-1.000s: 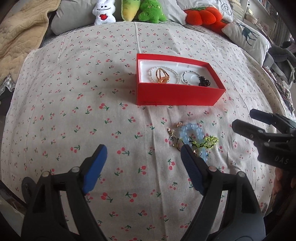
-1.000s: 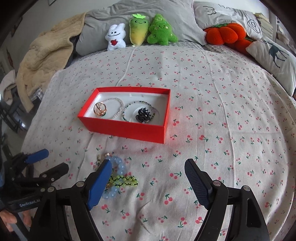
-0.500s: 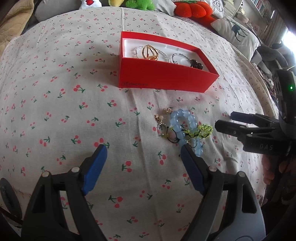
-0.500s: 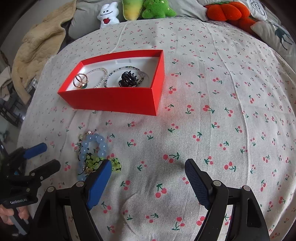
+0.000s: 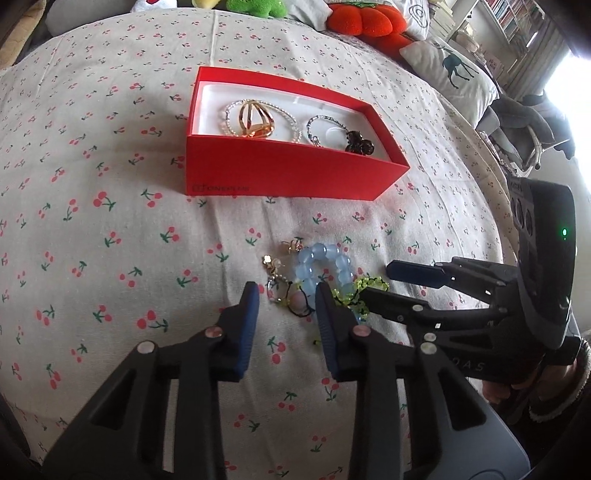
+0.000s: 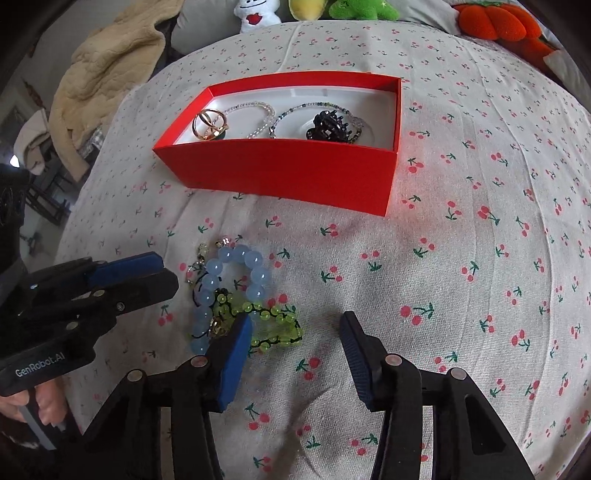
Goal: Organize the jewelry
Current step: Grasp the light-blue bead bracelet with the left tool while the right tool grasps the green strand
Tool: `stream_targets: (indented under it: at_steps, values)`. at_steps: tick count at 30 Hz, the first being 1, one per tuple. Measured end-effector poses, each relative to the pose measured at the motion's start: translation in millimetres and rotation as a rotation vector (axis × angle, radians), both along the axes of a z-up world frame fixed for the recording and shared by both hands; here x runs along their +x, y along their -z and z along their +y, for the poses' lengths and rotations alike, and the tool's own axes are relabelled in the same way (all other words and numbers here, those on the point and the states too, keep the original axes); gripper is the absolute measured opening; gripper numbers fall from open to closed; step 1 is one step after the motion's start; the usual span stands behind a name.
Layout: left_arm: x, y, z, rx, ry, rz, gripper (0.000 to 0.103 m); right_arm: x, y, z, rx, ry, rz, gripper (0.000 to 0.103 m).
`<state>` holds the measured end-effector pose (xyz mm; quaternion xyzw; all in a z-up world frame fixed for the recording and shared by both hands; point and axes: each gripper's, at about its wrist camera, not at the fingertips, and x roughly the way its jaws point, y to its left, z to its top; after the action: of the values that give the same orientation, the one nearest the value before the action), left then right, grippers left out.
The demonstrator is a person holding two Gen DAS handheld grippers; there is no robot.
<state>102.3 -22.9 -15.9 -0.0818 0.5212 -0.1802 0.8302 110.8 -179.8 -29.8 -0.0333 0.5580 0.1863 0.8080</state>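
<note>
we see our left claw point(image 5: 286, 295) and right claw point(image 6: 295, 325) closing over the bead pile point(image 6: 236, 295) on the bed point(image 6: 480, 221), still open, gripping nothing.

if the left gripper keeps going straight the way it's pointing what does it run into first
Most likely the tangled jewelry pile on the bedspread: the left gripper, jaws closing, has the black cord and small pearl charm between its fingertips, with the blue bead bracelet just beyond. Depth is uncertain.

A bedroom: cherry-print bedsheet point(image 5: 110, 147), pillows point(image 5: 450, 70) (plush toys point(image 6: 255, 13) too).
</note>
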Motion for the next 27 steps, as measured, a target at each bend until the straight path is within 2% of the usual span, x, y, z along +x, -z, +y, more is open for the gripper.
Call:
stream_targets:
  at_steps: [3, 5, 7, 11, 18, 22, 27]
  values:
    - [3.5, 3.0, -6.3, 0.007, 0.011, 0.004, 0.033, -3.4, 1.1, 5.7, -0.064, -0.03, -0.027, 0.036]
    - [5.4, 4.4, -10.2, 0.011, 0.018, 0.006, 0.033, -4.6, 1.1, 7.2, -0.074, -0.037, -0.036, 0.02]
    - [6.1, 5.4, -12.7, 0.014, 0.025, 0.009, 0.033, -5.6, 0.7, 8.6, -0.068, -0.047, -0.031, 0.011]
    - [5.8, 5.3, -17.2, 0.011, 0.037, 0.006, 0.033, -7.1, -7.8, 6.6, -0.053, -0.04, -0.048, 0.01]
    - [8.5, 2.5, -22.3, -0.009, 0.053, 0.013, 0.033, -13.4, -53.4, -14.8, 0.047, -0.005, -0.139, 0.01]
    - [10.6, 6.0, -26.5, 0.007, 0.051, 0.032, 0.034, -13.9, -77.9, -19.3, 0.09, 0.006, -0.197, 0.01]
    - [11.2, 9.9, -29.9, 0.068, 0.026, 0.024, 0.034, -15.1, -95.7, -36.8, 0.117, 0.064, -0.245, 0.01]
